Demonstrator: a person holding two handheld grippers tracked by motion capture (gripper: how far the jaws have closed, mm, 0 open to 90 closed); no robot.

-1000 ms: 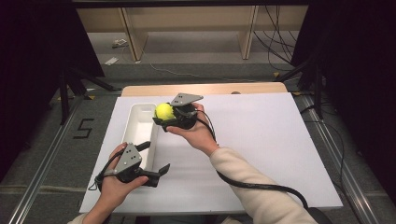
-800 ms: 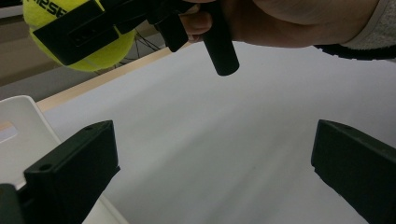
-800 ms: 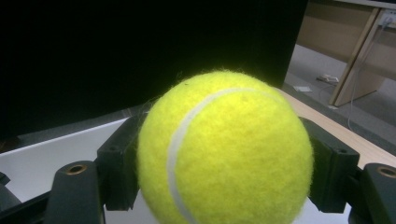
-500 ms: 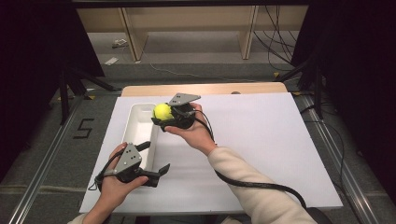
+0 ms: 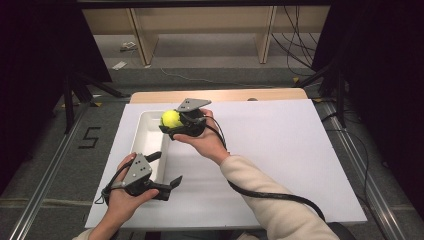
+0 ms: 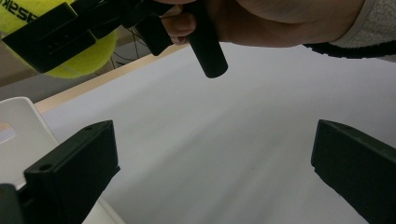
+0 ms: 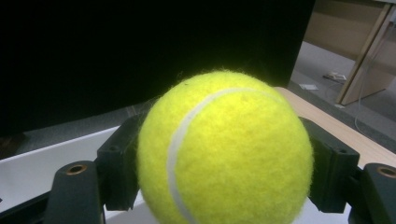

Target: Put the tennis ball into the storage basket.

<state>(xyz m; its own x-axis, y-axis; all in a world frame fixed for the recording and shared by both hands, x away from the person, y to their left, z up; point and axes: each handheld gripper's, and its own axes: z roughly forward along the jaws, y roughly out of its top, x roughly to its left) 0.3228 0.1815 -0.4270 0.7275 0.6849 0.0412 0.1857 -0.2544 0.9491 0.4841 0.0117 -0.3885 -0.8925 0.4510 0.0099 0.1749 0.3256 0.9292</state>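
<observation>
A yellow tennis ball (image 5: 171, 118) is held in my right gripper (image 5: 172, 122), whose jaws are shut on it, above the far part of a white tray (image 5: 140, 138). In the right gripper view the ball (image 7: 225, 149) sits between the two black jaws. My left gripper (image 5: 166, 170) rests low at the tray's near right side, open with nothing between its jaws. In the left gripper view its own open gripper (image 6: 215, 172) faces bare white board, with the ball (image 6: 77, 56) and the right gripper's body at the top left.
A white board (image 5: 280, 150) covers the table, with a wooden edge (image 5: 225, 95) at the back. Black cable (image 5: 260, 192) trails from the right gripper along the sleeve. Dark stands and wooden shelving legs stand on the floor beyond.
</observation>
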